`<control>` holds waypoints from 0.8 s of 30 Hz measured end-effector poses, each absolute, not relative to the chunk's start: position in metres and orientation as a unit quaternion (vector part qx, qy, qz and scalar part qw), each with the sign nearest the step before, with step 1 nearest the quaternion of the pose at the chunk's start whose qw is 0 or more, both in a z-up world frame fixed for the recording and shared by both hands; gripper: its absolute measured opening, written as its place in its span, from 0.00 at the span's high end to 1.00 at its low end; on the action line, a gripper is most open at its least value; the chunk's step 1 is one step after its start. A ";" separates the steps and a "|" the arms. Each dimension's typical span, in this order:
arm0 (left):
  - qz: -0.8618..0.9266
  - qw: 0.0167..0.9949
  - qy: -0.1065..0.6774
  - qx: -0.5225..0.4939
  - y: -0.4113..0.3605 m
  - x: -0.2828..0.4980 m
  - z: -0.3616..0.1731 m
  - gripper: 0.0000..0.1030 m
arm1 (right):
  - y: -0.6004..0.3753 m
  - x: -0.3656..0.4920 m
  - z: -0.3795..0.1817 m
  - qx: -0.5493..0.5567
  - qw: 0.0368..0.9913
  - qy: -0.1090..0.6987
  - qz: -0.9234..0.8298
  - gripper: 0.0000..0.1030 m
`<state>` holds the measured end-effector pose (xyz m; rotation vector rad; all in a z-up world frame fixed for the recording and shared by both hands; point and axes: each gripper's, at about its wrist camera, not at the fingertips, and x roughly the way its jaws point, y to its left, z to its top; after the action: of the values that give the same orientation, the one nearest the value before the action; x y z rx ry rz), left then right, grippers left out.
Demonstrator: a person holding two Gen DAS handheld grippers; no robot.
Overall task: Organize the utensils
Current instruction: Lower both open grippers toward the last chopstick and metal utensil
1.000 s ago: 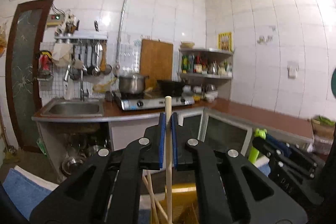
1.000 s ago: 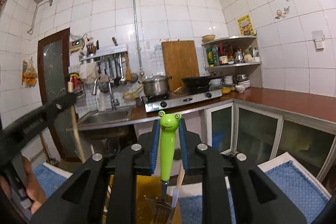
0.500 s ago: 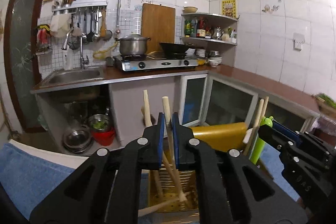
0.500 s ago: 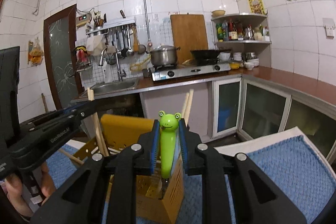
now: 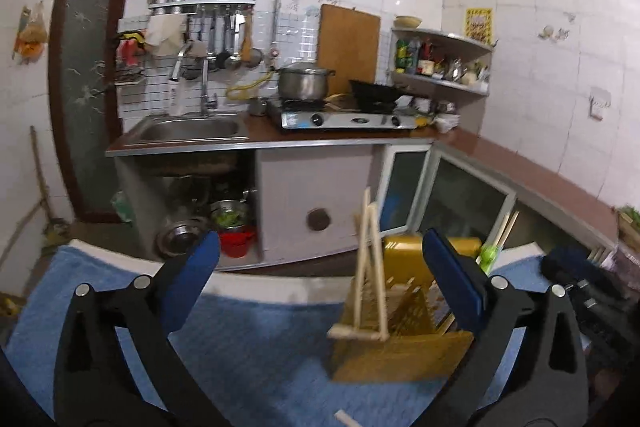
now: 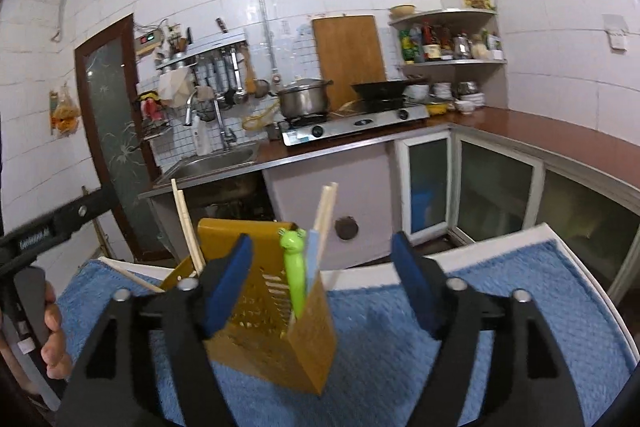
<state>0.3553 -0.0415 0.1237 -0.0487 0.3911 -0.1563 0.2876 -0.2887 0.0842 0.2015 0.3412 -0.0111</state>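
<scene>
Kitchen tabletop: both grippers, left (image 5: 320, 281) and right (image 6: 322, 277), jaws just sprung apart, empty; chopsticks (image 5: 370, 267) and frog fork (image 6: 295, 267) dropped into holder (image 6: 276, 323). Next, I judge: fetch a stray chopstick (image 5: 346, 418).

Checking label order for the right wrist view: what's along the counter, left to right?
Sink → pot → cutting board → wok → bowls.

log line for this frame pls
left gripper: just opened, empty | right gripper: just opened, empty | frog utensil, chopsticks: in yellow holder
</scene>
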 end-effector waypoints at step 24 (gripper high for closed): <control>-0.067 0.919 0.386 -0.037 -0.015 0.284 0.001 0.05 | -0.309 0.231 -0.012 0.090 0.947 0.296 -0.085 0.07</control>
<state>0.2840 -0.0152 0.0008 -0.0754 0.7930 -0.1381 0.2310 -0.3091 -0.0121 0.1836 0.6017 -0.1734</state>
